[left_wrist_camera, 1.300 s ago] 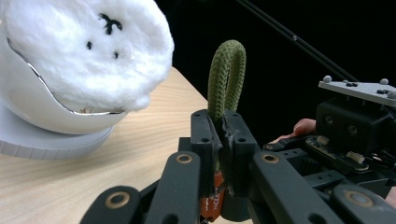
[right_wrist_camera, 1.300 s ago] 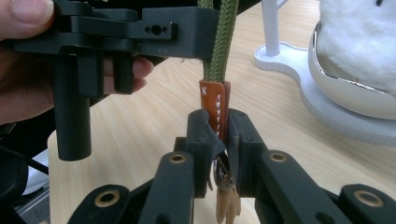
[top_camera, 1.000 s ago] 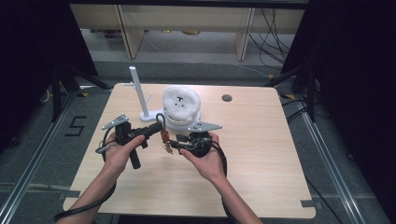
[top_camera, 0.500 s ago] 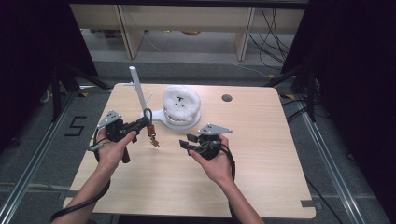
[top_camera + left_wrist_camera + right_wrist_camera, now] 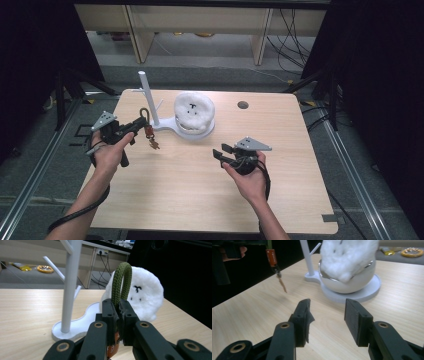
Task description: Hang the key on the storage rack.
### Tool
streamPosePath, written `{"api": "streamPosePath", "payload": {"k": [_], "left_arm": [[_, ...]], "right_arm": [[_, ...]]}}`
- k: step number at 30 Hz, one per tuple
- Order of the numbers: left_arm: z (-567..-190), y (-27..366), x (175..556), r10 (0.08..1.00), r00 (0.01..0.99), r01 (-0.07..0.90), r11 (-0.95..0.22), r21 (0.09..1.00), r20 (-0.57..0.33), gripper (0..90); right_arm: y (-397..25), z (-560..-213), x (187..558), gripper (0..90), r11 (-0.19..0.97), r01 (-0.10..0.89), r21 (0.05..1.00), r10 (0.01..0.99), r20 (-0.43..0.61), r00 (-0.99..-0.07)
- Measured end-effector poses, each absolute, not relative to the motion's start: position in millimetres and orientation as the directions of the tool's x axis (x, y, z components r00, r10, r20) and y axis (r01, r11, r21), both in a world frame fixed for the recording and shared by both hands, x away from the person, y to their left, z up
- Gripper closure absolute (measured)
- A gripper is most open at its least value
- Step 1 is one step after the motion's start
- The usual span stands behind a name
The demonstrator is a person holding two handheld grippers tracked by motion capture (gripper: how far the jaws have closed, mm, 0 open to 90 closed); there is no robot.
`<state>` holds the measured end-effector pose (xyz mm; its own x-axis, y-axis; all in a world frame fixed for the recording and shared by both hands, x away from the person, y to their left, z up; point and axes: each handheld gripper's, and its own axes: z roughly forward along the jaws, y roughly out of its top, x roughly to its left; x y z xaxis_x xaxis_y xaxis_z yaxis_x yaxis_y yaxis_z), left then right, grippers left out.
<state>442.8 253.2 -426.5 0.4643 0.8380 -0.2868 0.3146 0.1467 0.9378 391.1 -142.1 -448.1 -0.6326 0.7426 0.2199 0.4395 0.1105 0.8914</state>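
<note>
Keychain (image 5: 149,131) w/ green cord loop hung pinched in left gripper (image 5: 141,124) beside white stand (image 5: 148,100). We noted right gripper (image 5: 218,151) jaws spread, empty, above table (image 5: 300,200).

A pale wood tabletop (image 5: 200,200) fills the centre of the high view, with grey floor (image 5: 210,75) around it. Wooden shelving (image 5: 200,22) runs along the top, cables (image 5: 295,30) trailing at upper right. Black curtains (image 5: 380,100) darken both sides.

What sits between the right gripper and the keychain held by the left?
Nothing: bare table separates the right gripper from the keychain in the high view.
</note>
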Motion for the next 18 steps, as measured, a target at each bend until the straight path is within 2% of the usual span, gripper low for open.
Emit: {"api": "streamPosePath", "payload": {"k": [3,18], "left_arm": [[-425,257,444,0.847,0.453,0.306,0.144,0.941,-0.277,84.0],[-418,275,466,0.871,0.419,0.303,0.134,0.944,-0.258,84.0]], "right_arm": [[-150,-451,392,56.3,0.111,0.413,0.904,0.754,0.195,-0.627],[-161,-456,391,54.0,0.092,0.409,0.908,0.769,0.196,-0.608]]}}
